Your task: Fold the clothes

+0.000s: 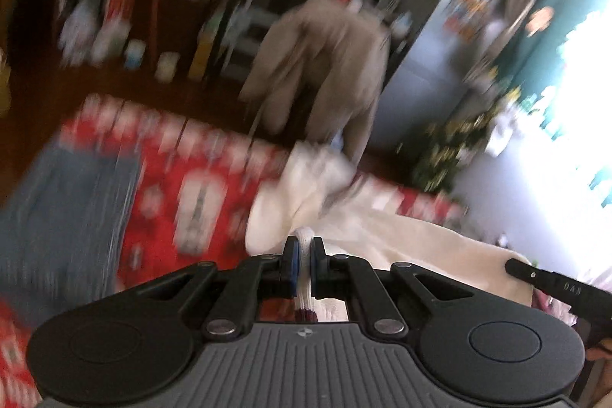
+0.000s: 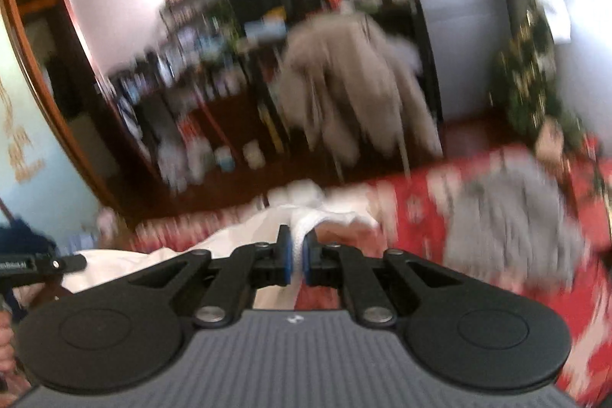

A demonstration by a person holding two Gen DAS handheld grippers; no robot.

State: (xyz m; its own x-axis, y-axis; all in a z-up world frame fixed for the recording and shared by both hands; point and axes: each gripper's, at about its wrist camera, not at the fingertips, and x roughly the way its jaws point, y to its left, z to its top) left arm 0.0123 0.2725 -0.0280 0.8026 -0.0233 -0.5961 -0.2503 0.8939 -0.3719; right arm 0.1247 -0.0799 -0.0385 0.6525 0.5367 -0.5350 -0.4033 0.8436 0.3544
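A white garment (image 1: 306,193) hangs and drapes over a red patterned tablecloth (image 1: 172,178). My left gripper (image 1: 304,251) is shut on a ribbed white edge of it. In the right wrist view the same white garment (image 2: 229,239) stretches leftward, and my right gripper (image 2: 297,251) is shut on another ribbed white edge. Both views are motion-blurred. The tip of the other gripper (image 1: 554,285) shows at the right of the left wrist view.
A folded blue-grey garment (image 1: 65,212) lies on the cloth at the left. A grey garment (image 2: 512,216) lies at the right. Behind the table stand a chair draped with a beige coat (image 1: 321,63), cluttered dark shelves (image 2: 199,82) and a refrigerator (image 2: 451,25).
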